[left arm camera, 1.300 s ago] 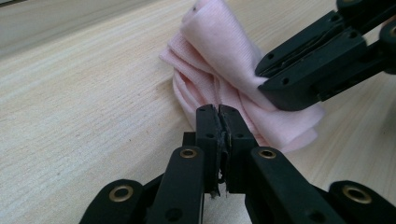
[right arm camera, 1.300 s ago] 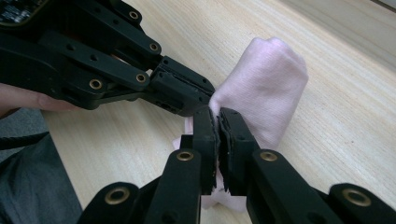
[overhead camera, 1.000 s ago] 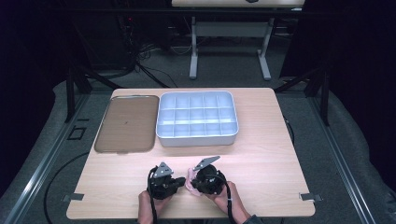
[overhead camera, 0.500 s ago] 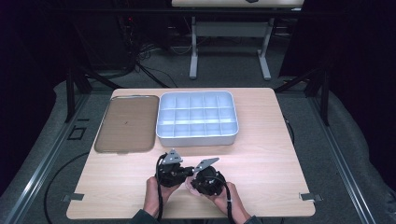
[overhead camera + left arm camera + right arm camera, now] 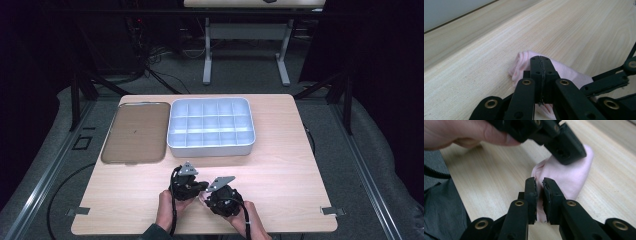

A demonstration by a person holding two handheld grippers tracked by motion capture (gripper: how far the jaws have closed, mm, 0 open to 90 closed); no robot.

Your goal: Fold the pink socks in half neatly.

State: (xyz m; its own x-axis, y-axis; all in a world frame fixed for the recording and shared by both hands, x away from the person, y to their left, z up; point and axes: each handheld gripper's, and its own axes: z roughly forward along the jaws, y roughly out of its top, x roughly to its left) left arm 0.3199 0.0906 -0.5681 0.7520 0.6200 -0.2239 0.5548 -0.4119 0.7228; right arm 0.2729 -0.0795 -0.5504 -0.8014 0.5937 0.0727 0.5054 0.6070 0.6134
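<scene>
while the brown tray (image 5: 134,132) and the divided white bin (image 5: 210,126) sit untouched farther back, both tools work a pink cloth (image 5: 566,176) at the bench's (image 5: 280,165) near edge. the left tool (image 5: 541,65) is clamped tight on 1 fold; the right tool (image 5: 539,185) pinches another, jaws barely apart. pulling apart could slip that thin fold free.

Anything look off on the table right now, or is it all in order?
Nothing stands out. The pink cloth lies bunched on the table near its front edge, with the left gripper and the right gripper both pinching it. The divided bin and the brown tray sit square, side by side.
</scene>
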